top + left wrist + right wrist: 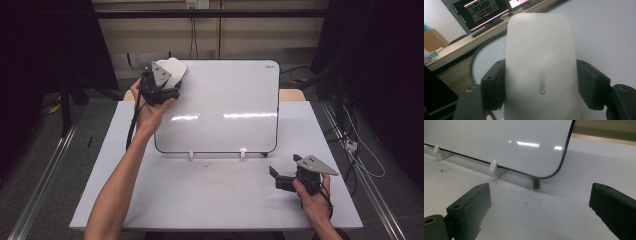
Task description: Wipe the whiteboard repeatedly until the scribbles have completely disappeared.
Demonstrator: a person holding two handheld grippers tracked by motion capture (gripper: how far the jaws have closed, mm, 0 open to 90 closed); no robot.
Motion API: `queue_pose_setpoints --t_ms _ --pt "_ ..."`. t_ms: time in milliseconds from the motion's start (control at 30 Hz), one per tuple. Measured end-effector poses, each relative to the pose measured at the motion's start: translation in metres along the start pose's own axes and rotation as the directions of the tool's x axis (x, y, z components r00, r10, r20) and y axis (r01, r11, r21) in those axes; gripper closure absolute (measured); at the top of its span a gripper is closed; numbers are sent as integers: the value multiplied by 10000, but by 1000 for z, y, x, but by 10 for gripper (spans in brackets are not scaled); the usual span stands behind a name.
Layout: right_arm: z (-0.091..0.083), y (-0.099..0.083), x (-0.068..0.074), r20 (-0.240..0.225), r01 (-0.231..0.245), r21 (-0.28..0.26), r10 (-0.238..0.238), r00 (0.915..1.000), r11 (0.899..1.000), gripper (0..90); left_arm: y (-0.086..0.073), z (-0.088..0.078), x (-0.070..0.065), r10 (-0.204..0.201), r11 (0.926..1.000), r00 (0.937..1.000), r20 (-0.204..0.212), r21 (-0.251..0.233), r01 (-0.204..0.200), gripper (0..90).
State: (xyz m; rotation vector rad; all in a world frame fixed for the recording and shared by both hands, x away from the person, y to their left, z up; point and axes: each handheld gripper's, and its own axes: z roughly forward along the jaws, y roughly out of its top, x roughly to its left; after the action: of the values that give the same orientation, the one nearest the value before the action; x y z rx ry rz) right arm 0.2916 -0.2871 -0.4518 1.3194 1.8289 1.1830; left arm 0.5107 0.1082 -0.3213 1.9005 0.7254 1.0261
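A white whiteboard with a thin black rim leans upright on small white clips at the back of the white table. My left gripper is up at the board's top left corner, shut on a white oblong eraser. In the left gripper view both jaws press the eraser's sides, with the board just behind it. My right gripper rests low near the board's bottom right corner, open, with only bare table between its jaws. The board's rounded corner lies ahead of it.
A small dark foot stands under the board's right corner beside a white clip. Monitors sit on a desk beyond the board. Cables trail on the floor to the right of the table.
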Motion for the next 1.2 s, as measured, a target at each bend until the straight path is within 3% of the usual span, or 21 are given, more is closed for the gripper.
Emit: queue_pose_setpoints --t_ms 100,167,233,267,333,500,567,633,733,767,800,933,1200 --pt "0 0 0 -13 9 -11 -9 10000 10000 39 -4 -1 -16 399 9992 9990 183 -8 -399 312" --pt "0 0 0 -20 21 -9 -21 10000 10000 39 -3 -3 -19 714 9974 9973 145 51 -715 312" --pt "0 0 0 -26 31 -28 -31 10000 10000 39 -3 -5 -15 445 9990 9987 257 41 -446 312" --pt "0 0 0 -26 31 -28 -31 10000 10000 39 -3 -5 -13 326 9994 9995 49 109 -326 312" --pt "-1 0 0 -22 41 -37 -42 10000 10000 39 -5 -6 -8 -317 9994 9993 -200 116 319 312" --pt "-3 -1 -2 6 -11 -67 11 10000 10000 39 -8 -9 0 -1316 9913 9871 -910 -51 1317 312" --pt "-4 -2 -3 45 -39 -64 39 10000 10000 39 -11 -11 5 -1688 9857 9796 -1088 -165 1680 312" --pt "-5 -2 -4 35 -54 -71 55 10000 10000 39 -13 -12 6 -1834 9830 9768 -1104 -280 1814 311" --pt "-5 -2 -4 51 -53 -57 54 10000 10000 39 -14 -10 0 -1809 9833 9712 -1553 -458 1759 312" --pt "-5 -2 -3 61 -27 -89 27 10000 10000 39 -14 -9 0 -1795 9837 9724 -1489 -415 1752 312" --pt "-5 -2 -3 61 -27 -89 27 10000 10000 39 -15 -8 1 -1820 9833 9745 -1314 -331 1792 312" --pt "-3 -1 -2 58 12 -66 -11 10000 10000 39 -16 -10 -5 -1145 9934 9890 -936 -48 1145 312" --pt "-1 1 3 -19 133 -57 -133 9999 9999 39 -19 -11 -41 -76 9998 9984 -558 188 87 312"
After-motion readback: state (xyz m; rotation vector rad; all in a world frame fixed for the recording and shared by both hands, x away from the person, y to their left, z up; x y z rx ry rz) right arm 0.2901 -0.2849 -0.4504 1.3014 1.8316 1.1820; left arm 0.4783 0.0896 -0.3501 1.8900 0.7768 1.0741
